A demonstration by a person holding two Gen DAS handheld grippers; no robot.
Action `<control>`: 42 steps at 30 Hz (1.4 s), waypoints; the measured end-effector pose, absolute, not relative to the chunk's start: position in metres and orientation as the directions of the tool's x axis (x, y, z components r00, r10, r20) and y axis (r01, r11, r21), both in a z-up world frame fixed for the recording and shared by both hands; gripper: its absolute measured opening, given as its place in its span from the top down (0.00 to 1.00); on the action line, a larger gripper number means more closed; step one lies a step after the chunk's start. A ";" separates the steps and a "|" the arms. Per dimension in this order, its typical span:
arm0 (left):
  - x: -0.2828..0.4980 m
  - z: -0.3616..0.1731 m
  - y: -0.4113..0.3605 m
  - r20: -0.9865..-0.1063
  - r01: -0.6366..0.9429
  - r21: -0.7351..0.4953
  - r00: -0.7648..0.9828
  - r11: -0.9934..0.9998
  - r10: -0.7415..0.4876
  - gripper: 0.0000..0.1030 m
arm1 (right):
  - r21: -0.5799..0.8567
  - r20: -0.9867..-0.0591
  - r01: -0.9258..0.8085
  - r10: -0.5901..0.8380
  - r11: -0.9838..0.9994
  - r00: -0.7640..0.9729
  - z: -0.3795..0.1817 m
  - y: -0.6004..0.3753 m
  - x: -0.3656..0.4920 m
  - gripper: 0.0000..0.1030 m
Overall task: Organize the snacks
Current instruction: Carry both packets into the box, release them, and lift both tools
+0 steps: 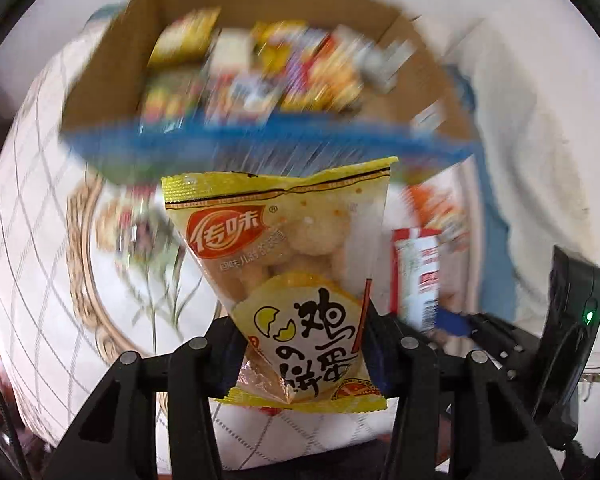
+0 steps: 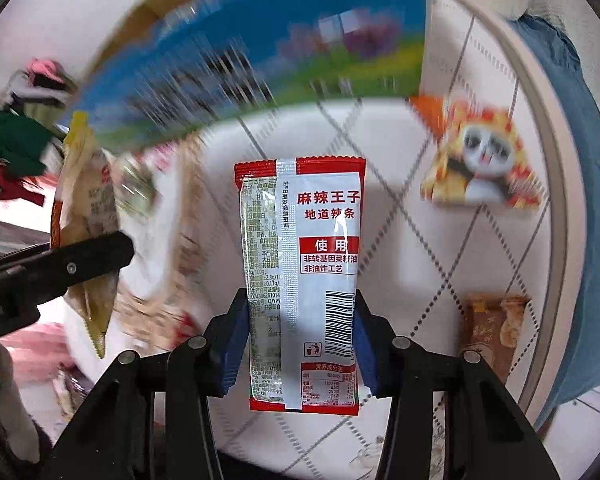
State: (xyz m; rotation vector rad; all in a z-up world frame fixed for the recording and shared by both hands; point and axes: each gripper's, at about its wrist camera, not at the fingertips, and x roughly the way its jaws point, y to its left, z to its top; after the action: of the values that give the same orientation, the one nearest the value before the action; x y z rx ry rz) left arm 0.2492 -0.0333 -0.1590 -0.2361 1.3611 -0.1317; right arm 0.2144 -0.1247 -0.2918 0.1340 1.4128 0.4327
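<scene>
1. Clamped low down between the blue pads of the left claw (image 1: 300, 344), a yellow plastic packet of egg biscuits (image 1: 284, 264) is hanging clear of the table; the jaws are standing close together, gripping its lower half from both sides.
2. Pinched in the same way, a red and white plastic sachet of spicy strips (image 2: 300, 280) is sitting in the right claw (image 2: 298, 344), held by its lower edges with its printed back facing the camera, also lifted off the surface.
3. Just beyond both packets, a brown cardboard box with a blue printed front (image 1: 260, 148) is standing open on the table, and in the left wrist view it is already holding a blurred jumble of bright wrappers (image 1: 260, 68), so part of the sorting is looking done.
4. Further out, snacks are lying loose on the white quilted tablecloth (image 2: 380, 132): an orange and yellow packet with a panda face (image 2: 480, 164) beside the box, and a brown packet (image 2: 496, 328) nearer the table's edge.
5. Judging from this, the task is somewhere in the middle: two packets are in hand and probably heading for the box, at least two more are waiting on the table, and blurred wrappers on the left may mean further ones, though those are too smeared to count.
</scene>
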 end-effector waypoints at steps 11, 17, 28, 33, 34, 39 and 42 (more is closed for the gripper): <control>0.370 -0.103 -0.030 -0.925 -0.009 -0.261 0.289 0.965 -0.247 0.54 | 0.338 -0.845 -0.289 0.424 0.896 0.327 -0.157 -0.123 0.316 0.52; 0.434 -0.157 -0.031 -0.952 -0.105 -0.282 0.153 0.954 -0.265 0.54 | 0.274 -0.876 -0.275 0.357 0.922 0.324 -0.158 -0.109 0.378 0.52; 0.447 -0.218 -0.036 -0.929 -0.165 -0.360 -0.025 0.918 -0.369 0.53 | 0.230 -0.933 -0.256 0.288 0.939 0.218 -0.219 -0.089 0.419 0.50; 0.447 -0.225 -0.031 -0.959 -0.158 -0.270 -0.044 0.950 -0.280 0.14 | 0.201 -0.957 -0.218 0.239 0.955 0.165 -0.234 -0.092 0.422 0.22; 0.447 -0.224 -0.028 -0.957 -0.164 -0.278 -0.039 0.946 -0.288 0.14 | 0.211 -0.955 -0.215 0.248 0.954 0.163 -0.235 -0.094 0.422 0.21; 0.445 -0.217 -0.016 -0.955 -0.181 -0.289 -0.014 0.940 -0.296 0.12 | 0.231 -0.953 -0.219 0.265 0.948 0.144 -0.235 -0.092 0.423 0.08; 0.442 -0.209 -0.008 -0.963 -0.175 -0.265 0.011 0.948 -0.268 0.12 | 0.192 -0.962 -0.240 0.232 0.951 0.147 -0.231 -0.085 0.419 0.04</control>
State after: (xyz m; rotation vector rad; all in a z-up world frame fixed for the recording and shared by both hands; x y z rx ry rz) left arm 0.4421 -0.0083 -0.2087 -0.3519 1.5690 -0.0746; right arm 0.4193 -0.0845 -0.2315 -0.0073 1.3819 0.3393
